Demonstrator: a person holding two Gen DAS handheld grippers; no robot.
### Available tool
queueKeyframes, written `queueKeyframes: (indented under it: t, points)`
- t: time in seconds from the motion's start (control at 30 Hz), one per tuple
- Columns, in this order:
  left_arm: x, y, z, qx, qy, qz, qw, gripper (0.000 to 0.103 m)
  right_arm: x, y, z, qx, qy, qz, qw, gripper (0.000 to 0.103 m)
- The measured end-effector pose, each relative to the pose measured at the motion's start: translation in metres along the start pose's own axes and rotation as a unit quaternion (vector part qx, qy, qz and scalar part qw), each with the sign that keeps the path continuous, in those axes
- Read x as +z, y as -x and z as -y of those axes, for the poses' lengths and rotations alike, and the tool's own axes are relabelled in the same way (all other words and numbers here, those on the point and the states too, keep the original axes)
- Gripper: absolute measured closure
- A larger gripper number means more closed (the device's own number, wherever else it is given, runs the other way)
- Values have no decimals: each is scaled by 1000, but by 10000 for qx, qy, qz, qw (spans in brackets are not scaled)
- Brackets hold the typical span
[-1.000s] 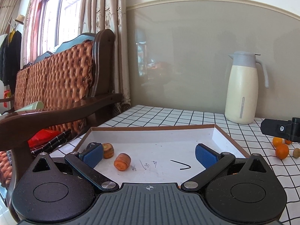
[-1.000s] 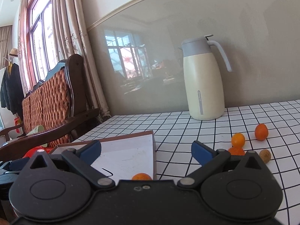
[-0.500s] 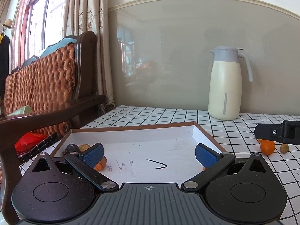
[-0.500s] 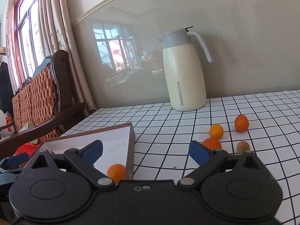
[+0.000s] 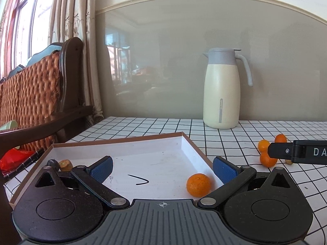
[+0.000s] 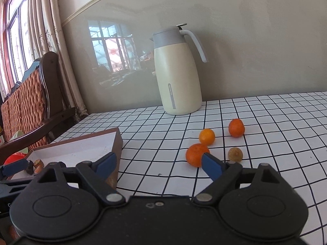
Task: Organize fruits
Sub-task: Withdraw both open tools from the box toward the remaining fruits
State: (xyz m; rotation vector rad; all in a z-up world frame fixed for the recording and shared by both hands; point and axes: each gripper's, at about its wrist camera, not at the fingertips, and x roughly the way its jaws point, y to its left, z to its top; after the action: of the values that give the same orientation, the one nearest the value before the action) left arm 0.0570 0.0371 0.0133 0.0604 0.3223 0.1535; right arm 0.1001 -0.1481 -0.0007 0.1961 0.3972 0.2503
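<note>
A desk (image 6: 265, 110) covered in a white cloth with a black grid holds a shallow box (image 5: 190, 143) with brown outer walls and a white inside. The left gripper (image 5: 162, 168) hangs low over the near side of the box, its two blue-tipped fingers (image 5: 102, 168) spread wide apart with nothing between them. Inside the box, a round orange fruit (image 5: 198, 184) lies by the right wall, close to the right-hand fingertip. In the near left corner of the box sit a small dark fruit (image 5: 52, 162) and an orange-brown piece (image 5: 65, 163), side by side and partly hidden behind the gripper. A short black pen mark (image 5: 139, 180) shows on the white floor of the box. The right gripper (image 6: 157, 163) is over the desk just to the right of the box, its fingers (image 6: 211, 165) also wide apart and empty. Ahead of it, out on the cloth, lie four loose fruits close together: a large orange (image 6: 196, 154) nearest, partly covered by the right-hand fingertip, a lighter orange (image 6: 207, 136) just behind it, a deeper orange one (image 6: 236, 127) farther right, and a small brownish fruit (image 6: 235, 154). A tall cream jug (image 6: 177, 75) with a grey lid and handle stands at the back of the desk against a grey wall. To the left are a wooden seat with a woven back (image 5: 32, 94) and long curtains (image 5: 75, 30) beside a window.
</note>
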Motion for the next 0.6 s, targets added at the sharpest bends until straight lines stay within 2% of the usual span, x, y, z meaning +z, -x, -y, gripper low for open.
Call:
queueKeyframes:
  t: [0.33,0.6]
  points:
    - [-1,2,27,-330,-154,54,9993,0,-4,6,26,-322,-47,-159,9993,30]
    - [-2,1,51,-573,-245,16,9981,0,-5,16,45,-563,-86,-152,9983,33]
